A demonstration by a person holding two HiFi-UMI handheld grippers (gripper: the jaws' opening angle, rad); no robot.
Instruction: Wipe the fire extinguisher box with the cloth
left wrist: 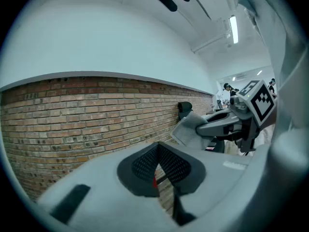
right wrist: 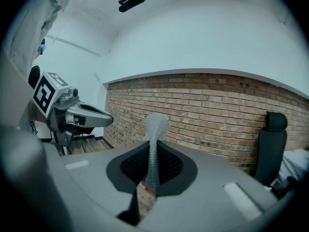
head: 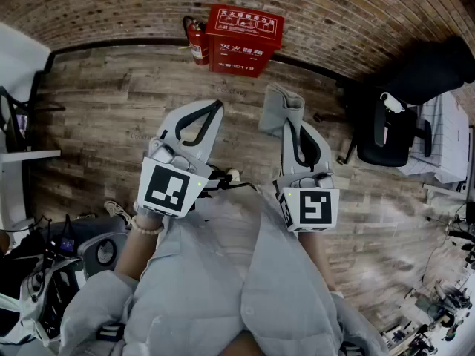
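Observation:
In the head view the red fire extinguisher box [head: 243, 39] stands on the floor against the brick wall, with a red extinguisher [head: 197, 41] at its left side. Both grippers are held above the floor, well short of the box. My right gripper [head: 291, 122] is shut on a grey cloth [head: 280, 108] that sticks out past its tips. The right gripper view shows the cloth [right wrist: 154, 129] pinched upright between the pads. My left gripper [head: 214, 107] is shut with nothing in it, and its jaws [left wrist: 157, 151] meet edge to edge.
A black office chair [head: 386, 128] and a desk with papers [head: 445, 143] stand to the right of the box. A white desk [head: 18, 65] is at the far left. Wooden floor [head: 111, 117] stretches between me and the brick wall [head: 111, 6].

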